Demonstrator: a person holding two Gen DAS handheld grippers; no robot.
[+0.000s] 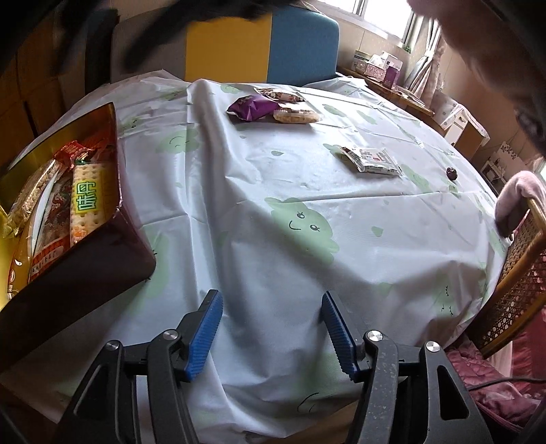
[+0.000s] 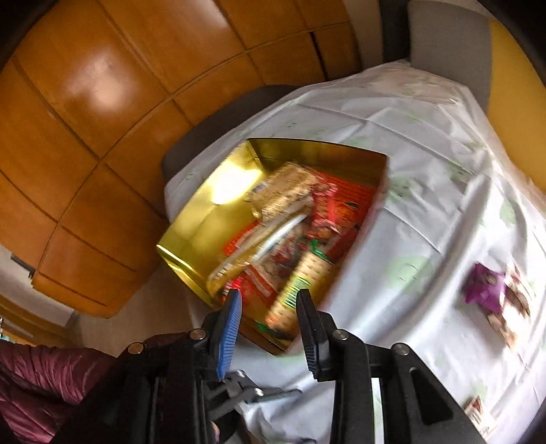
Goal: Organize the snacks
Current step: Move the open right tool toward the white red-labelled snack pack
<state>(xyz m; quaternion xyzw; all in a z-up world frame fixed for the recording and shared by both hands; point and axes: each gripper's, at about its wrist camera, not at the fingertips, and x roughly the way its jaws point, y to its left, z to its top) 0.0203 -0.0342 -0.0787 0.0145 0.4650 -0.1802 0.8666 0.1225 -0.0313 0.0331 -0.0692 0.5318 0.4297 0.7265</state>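
Blue-padded left gripper (image 1: 271,307) hangs open and empty over the tablecloth (image 1: 273,239); right gripper (image 2: 269,307) hangs above the gold box (image 2: 204,218).

Right jaws stand partly apart with nothing between them, positioned over the box, which already holds packed snacks including a cracker pack (image 1: 87,201); this suggests a drop-off. Loose items remain on the cloth, well apart from the box: purple packet (image 1: 250,106), flat cake (image 1: 295,114), clear-wrapped snack (image 1: 281,94), white sachet (image 1: 370,160). Surface: round table under wrinkled pale cloth with green cartoon prints. Room: wooden cabinets (image 2: 85,119), window (image 1: 385,17), rattan chair (image 1: 518,280).
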